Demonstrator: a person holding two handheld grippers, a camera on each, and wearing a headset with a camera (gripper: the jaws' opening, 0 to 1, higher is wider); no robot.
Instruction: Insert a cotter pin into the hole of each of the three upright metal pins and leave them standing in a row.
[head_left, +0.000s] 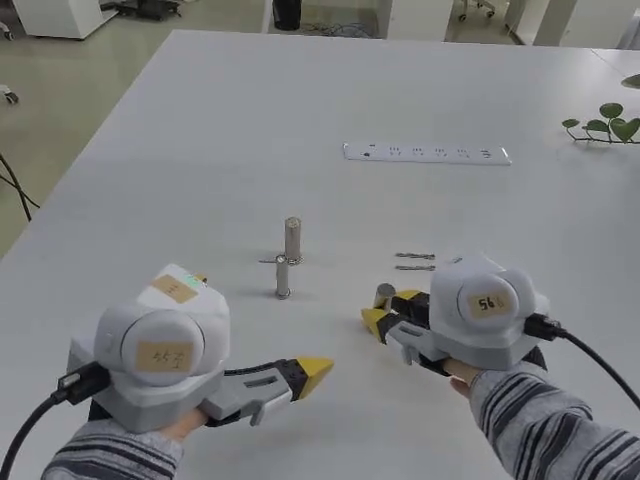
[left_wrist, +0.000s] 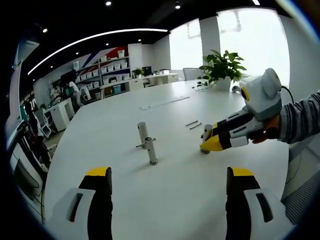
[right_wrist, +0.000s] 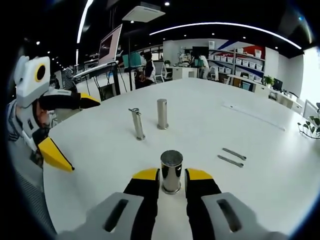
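Observation:
Three metal pins stand upright on the white table (head_left: 200, 150). The far pin (head_left: 292, 240) is bare. The middle pin (head_left: 283, 277) has a cotter pin (head_left: 269, 261) sticking out of its hole to the left. The third pin (right_wrist: 171, 170) stands to the right, with my right gripper (right_wrist: 171, 176) shut on it, one jaw against each side. Two loose cotter pins (head_left: 414, 261) lie side by side just beyond that gripper. My left gripper (left_wrist: 169, 175) hovers open and holds nothing, near the table's front left and well short of the pins.
A white power strip (head_left: 427, 153) lies farther back on the table. A small plant (head_left: 605, 122) stands at the right edge. Cables trail from both grippers toward me. Desks, shelves and people stand in the office beyond the table.

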